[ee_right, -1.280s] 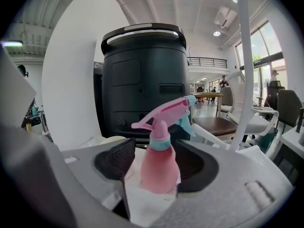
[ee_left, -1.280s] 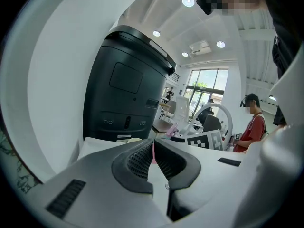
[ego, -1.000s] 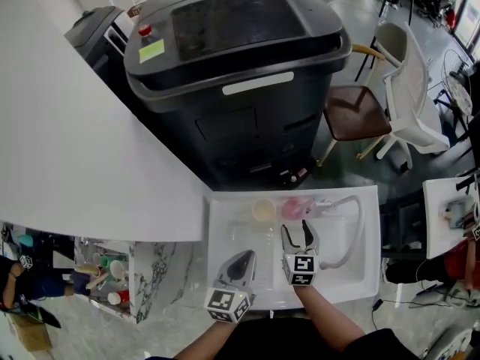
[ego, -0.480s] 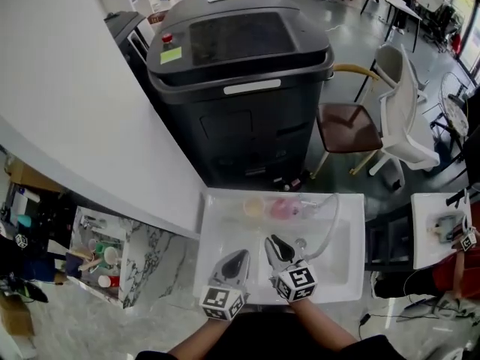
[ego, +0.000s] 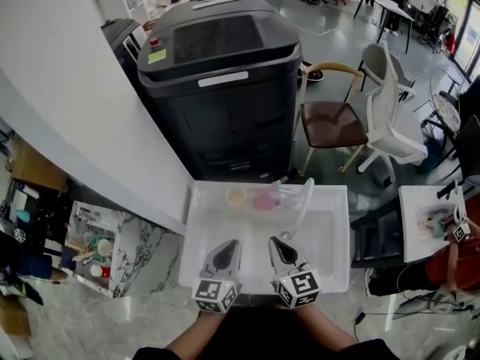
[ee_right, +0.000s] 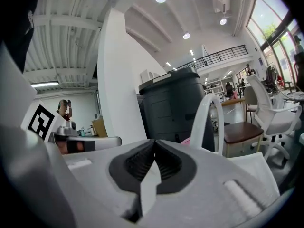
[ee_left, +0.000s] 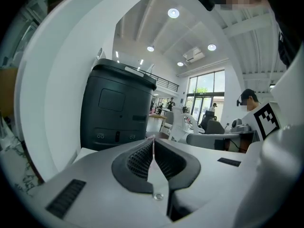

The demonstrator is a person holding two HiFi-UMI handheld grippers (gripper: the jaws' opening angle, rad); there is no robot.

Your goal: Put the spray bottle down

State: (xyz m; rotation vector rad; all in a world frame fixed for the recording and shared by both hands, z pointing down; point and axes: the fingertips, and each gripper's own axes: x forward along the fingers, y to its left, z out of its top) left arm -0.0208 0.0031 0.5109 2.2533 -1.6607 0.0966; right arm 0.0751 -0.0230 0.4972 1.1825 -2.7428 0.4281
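A pink spray bottle (ego: 264, 199) lies at the back of the white sink (ego: 334, 272), beside a cream cup (ego: 235, 197) and just left of the white curved tap (ego: 304, 201). No gripper touches it. My right gripper (ego: 275, 243) hangs over the sink's near part, jaws shut with nothing between them. My left gripper (ego: 227, 247) is beside it on the left, also shut and empty. In the right gripper view the shut jaws (ee_right: 154, 141) point level at the tap (ee_right: 209, 113), with a bit of pink (ee_right: 186, 140) behind it. The left gripper view shows its shut jaws (ee_left: 153, 137).
A big black machine (ego: 217, 73) stands right behind the sink. A brown-seated chair (ego: 334, 122) and a white chair (ego: 390, 118) stand to the right. A white partition (ego: 67, 103) runs along the left, with a shelf of bottles (ego: 94, 250) below it.
The right gripper's jaws have gone from wide open to shut, and it has drawn back from the bottle and risen. The left gripper has drawn back and up too.
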